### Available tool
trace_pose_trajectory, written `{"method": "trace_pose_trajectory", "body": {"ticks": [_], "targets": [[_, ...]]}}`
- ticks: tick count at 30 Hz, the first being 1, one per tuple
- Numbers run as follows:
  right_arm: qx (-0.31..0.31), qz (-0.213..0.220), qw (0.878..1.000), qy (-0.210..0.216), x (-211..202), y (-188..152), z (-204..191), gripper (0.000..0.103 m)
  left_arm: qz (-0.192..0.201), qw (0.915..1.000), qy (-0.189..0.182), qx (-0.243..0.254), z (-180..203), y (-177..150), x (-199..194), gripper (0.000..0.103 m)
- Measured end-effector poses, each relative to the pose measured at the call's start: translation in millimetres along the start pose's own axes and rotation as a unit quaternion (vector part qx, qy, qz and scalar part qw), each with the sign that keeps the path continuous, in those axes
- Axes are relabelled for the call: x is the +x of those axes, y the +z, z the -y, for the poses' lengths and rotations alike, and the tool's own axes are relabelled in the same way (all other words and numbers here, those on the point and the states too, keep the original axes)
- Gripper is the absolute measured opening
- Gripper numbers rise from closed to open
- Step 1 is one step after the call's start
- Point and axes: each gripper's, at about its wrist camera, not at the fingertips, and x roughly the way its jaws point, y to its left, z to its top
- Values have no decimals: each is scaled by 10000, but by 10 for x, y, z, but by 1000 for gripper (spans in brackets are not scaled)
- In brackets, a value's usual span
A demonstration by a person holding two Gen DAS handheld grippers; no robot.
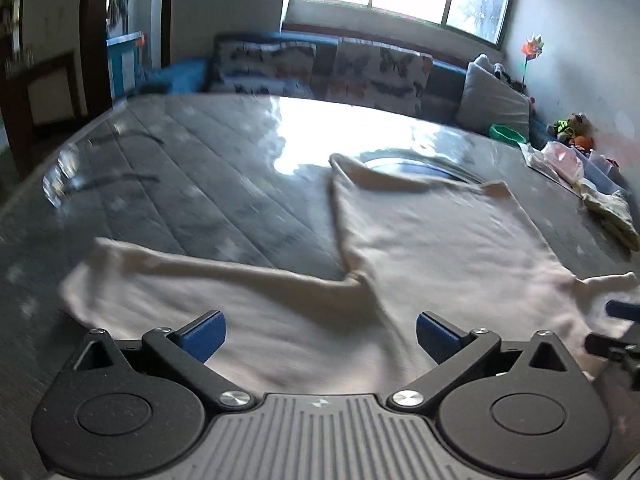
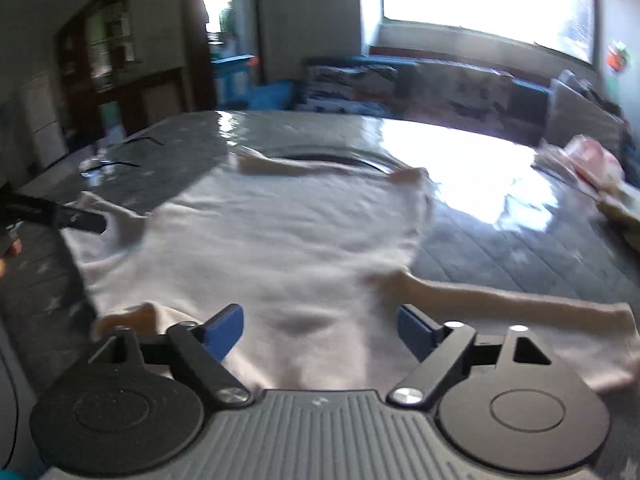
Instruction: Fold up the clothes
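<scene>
A cream long-sleeved shirt (image 1: 432, 240) lies spread flat on a grey quilted table (image 1: 200, 184), its hem towards the far side. One sleeve (image 1: 168, 276) stretches out to the left. My left gripper (image 1: 320, 338) is open and empty, just above the shirt's near edge by the left shoulder. In the right wrist view the shirt (image 2: 280, 232) fills the middle and the other sleeve (image 2: 500, 300) runs right. My right gripper (image 2: 320, 332) is open and empty above the shirt's near edge. The left gripper's finger (image 2: 72, 218) shows at the left edge.
A sofa with patterned cushions (image 1: 320, 68) runs behind the table under a bright window. Folded cloth and plastic bags (image 1: 600, 196) sit at the table's right edge. A dark cabinet (image 2: 112, 68) stands at far left. Glare covers the table's far middle.
</scene>
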Motion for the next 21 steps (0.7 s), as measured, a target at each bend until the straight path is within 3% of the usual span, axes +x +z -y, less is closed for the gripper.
{"method": "trace_pose_trajectory", "body": {"ticks": [8, 21], "targets": [[837, -21, 9962, -245, 79, -136, 189, 96, -470, 9981, 387, 84, 200, -135, 241, 103], [594, -119, 9967, -540, 186, -222, 17, 103, -592, 9952, 736, 245, 304, -145, 313, 103]]}}
